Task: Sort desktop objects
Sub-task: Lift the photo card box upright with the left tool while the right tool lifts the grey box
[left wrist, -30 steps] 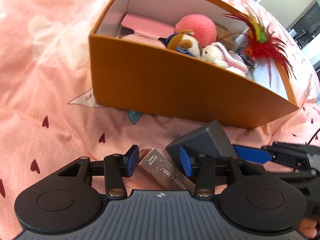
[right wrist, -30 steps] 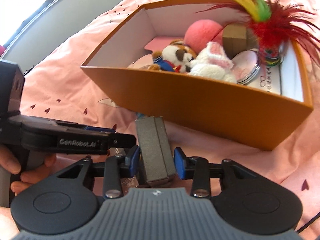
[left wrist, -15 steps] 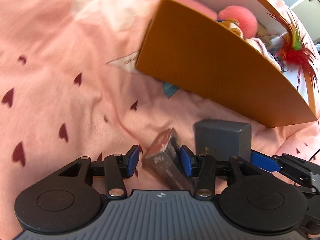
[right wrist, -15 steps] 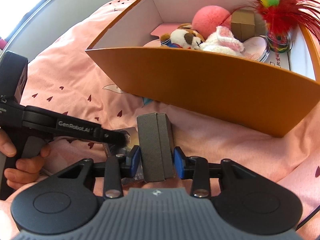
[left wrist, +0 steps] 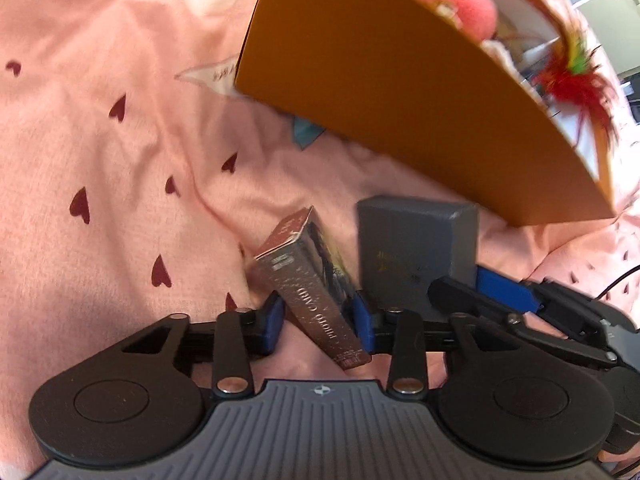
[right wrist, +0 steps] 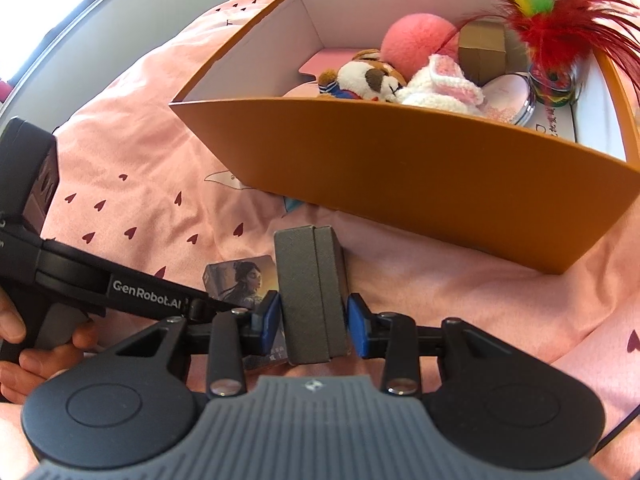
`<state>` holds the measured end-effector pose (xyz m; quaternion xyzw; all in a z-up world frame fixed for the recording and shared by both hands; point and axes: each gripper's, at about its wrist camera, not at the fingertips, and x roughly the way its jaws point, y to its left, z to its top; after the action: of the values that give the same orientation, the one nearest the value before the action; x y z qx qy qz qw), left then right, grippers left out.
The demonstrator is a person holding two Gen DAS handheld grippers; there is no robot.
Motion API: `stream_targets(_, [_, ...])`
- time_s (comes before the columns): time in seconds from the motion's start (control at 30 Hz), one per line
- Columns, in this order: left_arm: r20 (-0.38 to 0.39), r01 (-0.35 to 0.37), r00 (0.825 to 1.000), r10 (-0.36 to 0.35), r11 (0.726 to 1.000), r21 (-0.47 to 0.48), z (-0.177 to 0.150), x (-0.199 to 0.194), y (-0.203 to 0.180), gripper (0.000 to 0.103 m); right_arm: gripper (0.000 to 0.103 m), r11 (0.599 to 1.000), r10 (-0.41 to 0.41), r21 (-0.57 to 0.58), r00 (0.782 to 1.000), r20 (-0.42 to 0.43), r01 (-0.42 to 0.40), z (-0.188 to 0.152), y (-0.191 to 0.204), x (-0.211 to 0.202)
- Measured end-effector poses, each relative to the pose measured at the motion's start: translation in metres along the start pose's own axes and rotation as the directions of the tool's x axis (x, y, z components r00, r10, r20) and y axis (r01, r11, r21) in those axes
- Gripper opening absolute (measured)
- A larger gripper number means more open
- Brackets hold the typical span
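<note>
The left gripper (left wrist: 319,322) is closing, with the card box (left wrist: 310,276) between its blue pads. The box stands tilted on the pink sheet (left wrist: 120,168). The pad on the right side of the view touches the box, and the other pad is at its lower edge, but I cannot tell if it already presses. The near end of the box is hidden behind the gripper body.

The right gripper (right wrist: 313,322) is clenched on the grey case (right wrist: 310,292), held on its narrow edge, both pads on its sides. In the left wrist view the gold print on the case (left wrist: 416,256) is too blurred to read.

Both things are on the sheet just in front of the near wall of the orange box (right wrist: 400,168), not in it. In the right wrist view the left gripper's arm covers part of the card box (right wrist: 240,280).

Inside the orange box a pink ball (right wrist: 416,44), a plush dog (right wrist: 364,80), a knitted toy (right wrist: 444,84) and a feather toy (right wrist: 552,12) show; their lower parts are hidden by the wall. A hand (right wrist: 36,344) is cut by the left edge.
</note>
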<state>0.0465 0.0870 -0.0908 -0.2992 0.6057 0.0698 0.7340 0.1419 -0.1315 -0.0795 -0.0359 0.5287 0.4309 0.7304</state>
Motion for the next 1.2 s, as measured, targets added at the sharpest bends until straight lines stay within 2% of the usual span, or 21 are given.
stream_targets(0.1, [0.038, 0.032, 0.999, -0.033, 0.999, 0.042, -0.002, -0.006, -0.006, 0.038, 0.039, 0.999, 0.015, 0.04, 1.0, 0.0, -0.015, -0.001, -0.005, -0.001])
stream_targets(0.53, [0.101, -0.034, 0.995, 0.023, 0.993, 0.11, 0.0, 0.006, -0.031, 0.038, 0.039, 0.996, -0.009, 0.09, 1.0, -0.013, 0.01, -0.005, -0.011, 0.003])
stream_targets(0.67, [0.096, -0.074, 0.994, 0.061, 0.988, 0.133, 0.0, 0.013, -0.038, 0.043, 0.038, 0.995, -0.002, 0.101, 1.0, -0.003, 0.002, -0.006, -0.013, 0.002])
stream_targets(0.8, [0.096, -0.1, 0.992, 0.086, 0.984, 0.145, -0.002, 0.016, -0.041, 0.042, 0.038, 0.994, 0.005, 0.113, 1.0, 0.002, -0.005, -0.006, -0.015, 0.001])
stream_targets(0.9, [0.103, -0.089, 0.992, 0.076, 0.987, 0.132, -0.003, 0.013, -0.039, 0.04, 0.038, 0.992, 0.01, 0.122, 1.0, 0.008, -0.011, -0.006, -0.016, 0.0])
stream_targets(1.07, [0.141, -0.067, 0.989, 0.047, 0.988, 0.137, -0.004, 0.0, -0.036, 0.026, 0.037, 0.989, 0.016, 0.143, 0.999, 0.028, -0.02, -0.007, -0.018, -0.007])
stream_targets(1.2, [0.189, -0.058, 0.982, 0.028, 0.986, 0.155, -0.005, -0.016, -0.038, 0.026, 0.036, 0.988, 0.016, 0.155, 0.998, 0.062, -0.026, -0.006, -0.018, -0.019])
